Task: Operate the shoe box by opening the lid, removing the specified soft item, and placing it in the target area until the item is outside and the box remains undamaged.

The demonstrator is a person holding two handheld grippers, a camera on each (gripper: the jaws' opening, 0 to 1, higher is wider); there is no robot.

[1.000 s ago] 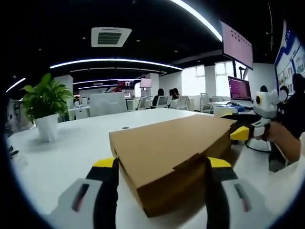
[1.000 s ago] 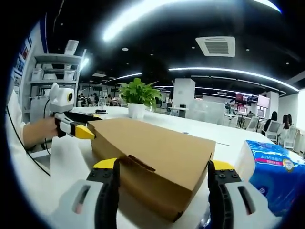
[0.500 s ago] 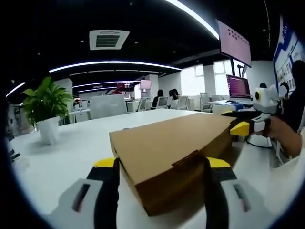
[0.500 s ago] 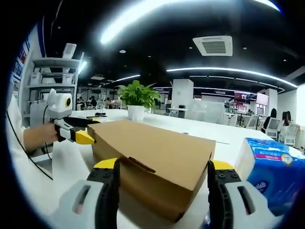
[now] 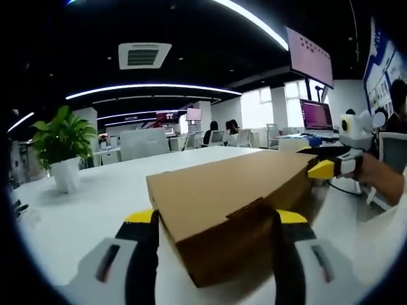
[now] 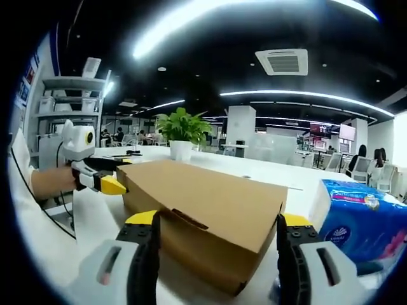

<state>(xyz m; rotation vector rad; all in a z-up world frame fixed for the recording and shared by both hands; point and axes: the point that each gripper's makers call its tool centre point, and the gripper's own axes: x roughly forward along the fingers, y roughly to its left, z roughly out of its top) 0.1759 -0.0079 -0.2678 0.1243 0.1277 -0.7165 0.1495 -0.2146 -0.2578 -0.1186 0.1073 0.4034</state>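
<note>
both tongs open: left gripper (image 5: pixel 215 223) and right gripper (image 6: pixel 216 227) each straddle an opposite end of the closed cardboard shoe box (image 5: pixel 232 197) on the white table (image 5: pixel 95 197); squeezing hard could crush the lid edge.

The left gripper (image 5: pixel 215 219) holds its 2 yellow-tipped jaws wide apart, and in the right gripper view it comes in from the left, level, gripped by a hand (image 6: pixel 54 181) on a bare forearm. The right gripper (image 6: pixel 216 222) also has its 2 jaws spread wide, and in the left gripper view it reaches in from the right, held by the other hand (image 5: pixel 381 180).
</note>
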